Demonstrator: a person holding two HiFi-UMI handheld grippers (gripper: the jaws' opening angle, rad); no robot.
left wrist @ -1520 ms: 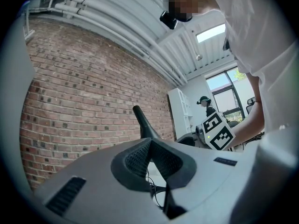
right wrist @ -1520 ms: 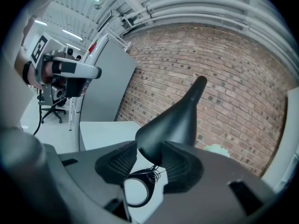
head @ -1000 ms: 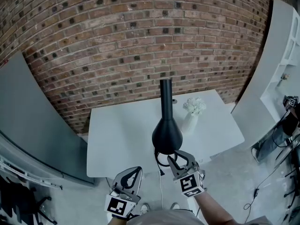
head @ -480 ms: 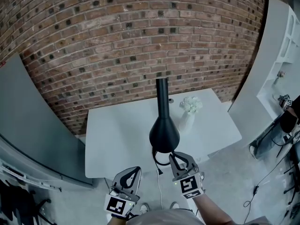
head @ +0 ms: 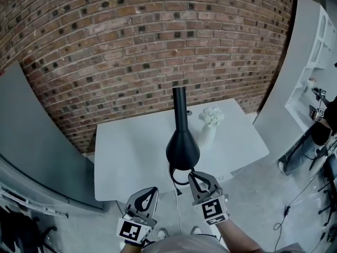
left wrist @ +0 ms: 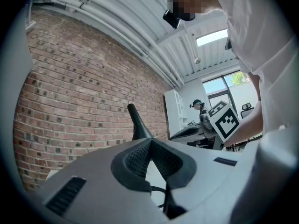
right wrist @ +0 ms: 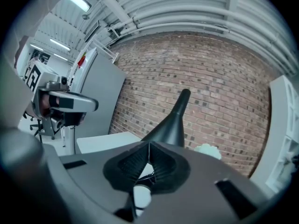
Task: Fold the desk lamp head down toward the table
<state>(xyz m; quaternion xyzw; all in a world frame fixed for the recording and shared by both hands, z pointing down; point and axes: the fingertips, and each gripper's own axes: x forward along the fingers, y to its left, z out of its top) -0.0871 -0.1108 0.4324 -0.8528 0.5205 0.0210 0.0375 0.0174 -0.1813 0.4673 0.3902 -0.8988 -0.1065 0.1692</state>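
The black desk lamp stands on the white table [head: 131, 152]. Its cone-shaped head [head: 182, 149] flares toward me and its neck [head: 179, 109] rises behind. In the right gripper view the lamp head [right wrist: 170, 125] sits just past the jaws. My right gripper [head: 191, 174] is shut at the near rim of the head, and its jaws [right wrist: 149, 146] meet on that thin edge. My left gripper [head: 154, 190] hangs lower left of the lamp, clear of it, with its jaws [left wrist: 150, 141] shut on nothing. From there the lamp [left wrist: 138, 125] shows ahead.
A white vase of white flowers [head: 209, 125] stands just right of the lamp. The lamp's black cable [head: 176, 181] loops under the head at the table's near edge. A brick wall runs behind, a grey panel [head: 31, 141] at left, white shelving [head: 310, 62] at right.
The right gripper's jaws have closed from wide open to shut at the lamp head's near rim. The left gripper has stayed where it was.
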